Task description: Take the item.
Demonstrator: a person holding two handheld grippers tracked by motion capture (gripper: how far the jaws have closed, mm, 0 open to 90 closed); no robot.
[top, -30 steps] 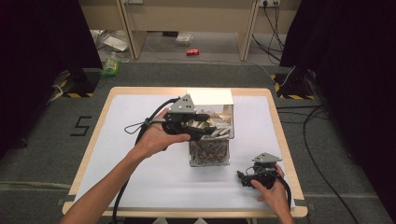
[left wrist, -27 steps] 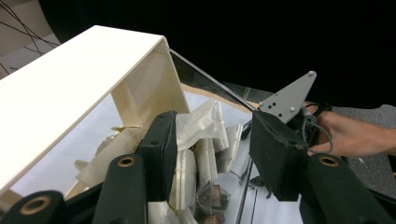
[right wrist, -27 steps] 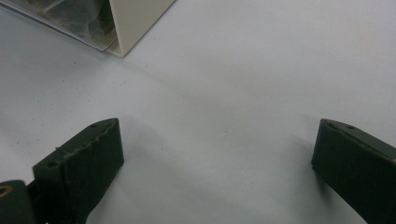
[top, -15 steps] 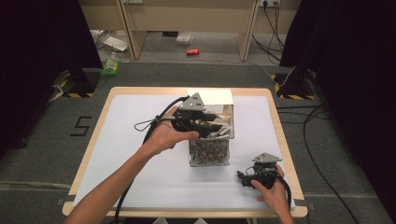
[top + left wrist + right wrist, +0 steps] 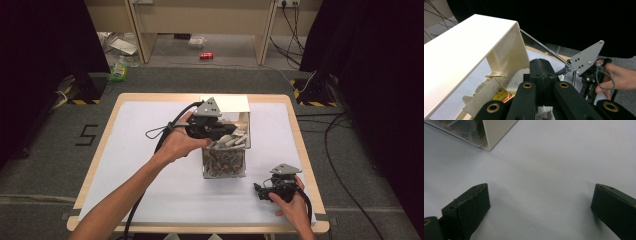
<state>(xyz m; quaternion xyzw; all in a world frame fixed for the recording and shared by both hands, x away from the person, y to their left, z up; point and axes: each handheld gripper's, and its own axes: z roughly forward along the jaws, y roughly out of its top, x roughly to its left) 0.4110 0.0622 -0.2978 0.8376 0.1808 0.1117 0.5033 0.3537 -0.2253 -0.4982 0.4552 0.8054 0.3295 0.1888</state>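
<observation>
Tea bags [image 5: 499, 93] half hidden behind tongs [image 5: 541, 75] (labels unreadable), box [image 5: 491, 132] cropped

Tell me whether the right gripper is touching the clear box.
Apart. In the high view the right gripper sits near the table's front right corner, with bare white table cover between it and the clear box.

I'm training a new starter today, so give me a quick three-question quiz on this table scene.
1. True or false: the left tongs are shut above the clear plastic box of tea bags.
2. How do the right tongs stand: A open, B shut?
3. What do the right tongs rest over?

Key: 1 true; 2 A; 3 the white sheet covering the table.
</observation>
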